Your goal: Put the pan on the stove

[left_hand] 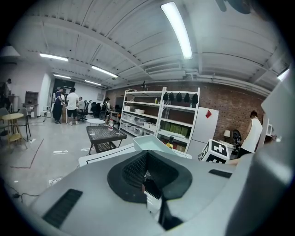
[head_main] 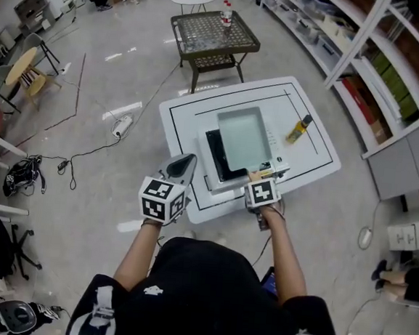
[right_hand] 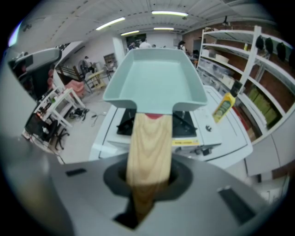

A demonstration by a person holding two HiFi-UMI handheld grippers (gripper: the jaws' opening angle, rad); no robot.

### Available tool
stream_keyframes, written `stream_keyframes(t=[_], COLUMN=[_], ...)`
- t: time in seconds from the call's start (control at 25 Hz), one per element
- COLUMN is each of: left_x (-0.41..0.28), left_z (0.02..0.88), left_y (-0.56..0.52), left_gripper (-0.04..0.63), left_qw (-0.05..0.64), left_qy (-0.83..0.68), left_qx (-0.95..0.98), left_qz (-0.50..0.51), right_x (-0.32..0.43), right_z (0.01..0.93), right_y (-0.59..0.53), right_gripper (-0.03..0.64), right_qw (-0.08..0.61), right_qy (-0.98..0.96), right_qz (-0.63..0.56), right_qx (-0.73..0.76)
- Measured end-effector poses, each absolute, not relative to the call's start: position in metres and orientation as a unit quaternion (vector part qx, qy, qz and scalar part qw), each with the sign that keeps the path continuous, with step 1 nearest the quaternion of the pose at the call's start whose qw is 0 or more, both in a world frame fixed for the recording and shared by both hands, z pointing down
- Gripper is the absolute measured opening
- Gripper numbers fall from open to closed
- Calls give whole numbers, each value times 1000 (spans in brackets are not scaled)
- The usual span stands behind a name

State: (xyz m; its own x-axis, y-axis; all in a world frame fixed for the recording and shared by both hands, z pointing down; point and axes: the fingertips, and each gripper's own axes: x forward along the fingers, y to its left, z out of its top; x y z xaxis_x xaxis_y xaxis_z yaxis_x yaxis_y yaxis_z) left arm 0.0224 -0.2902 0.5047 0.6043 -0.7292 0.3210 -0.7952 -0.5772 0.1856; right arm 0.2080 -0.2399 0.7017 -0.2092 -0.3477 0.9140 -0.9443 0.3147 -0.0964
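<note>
My right gripper (head_main: 257,177) (right_hand: 148,180) is shut on the wooden handle (right_hand: 148,147) of a pale green rectangular pan (head_main: 243,137) (right_hand: 156,78). The pan hangs level over the black-topped stove (head_main: 213,153) (right_hand: 123,125), which sits on a white table (head_main: 185,117); whether the pan touches the stove I cannot tell. My left gripper (head_main: 184,165) (left_hand: 150,184) hovers at the table's near left edge, apart from the pan, jaws a little apart with nothing between them. In the left gripper view the pan (left_hand: 150,144) shows beyond the housing.
A yellow bottle (head_main: 298,129) (right_hand: 223,107) stands on the table to the right of the stove. A dark mesh table (head_main: 214,36) stands beyond. Shelving (head_main: 392,77) runs along the right. A power strip and cables (head_main: 118,126) lie on the floor at left. Chairs stand at far left.
</note>
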Motion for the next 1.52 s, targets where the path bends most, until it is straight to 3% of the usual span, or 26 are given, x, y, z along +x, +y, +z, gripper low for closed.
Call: stream_keyframes(t=[0.44, 1.52], left_x=[21, 9], left_z=[512, 526], left_y=[-287, -292], left_gripper=[26, 26], left_qw=[164, 176], left_qy=[-442, -446], left_qx=[875, 870], left_qz=[107, 111], right_x=[227, 221], right_z=[723, 746], right_y=[-239, -251], right_gripper=[63, 69], right_qw=[477, 493], right_qy=[-662, -655], right_qz=[348, 354], right_qx=[463, 451])
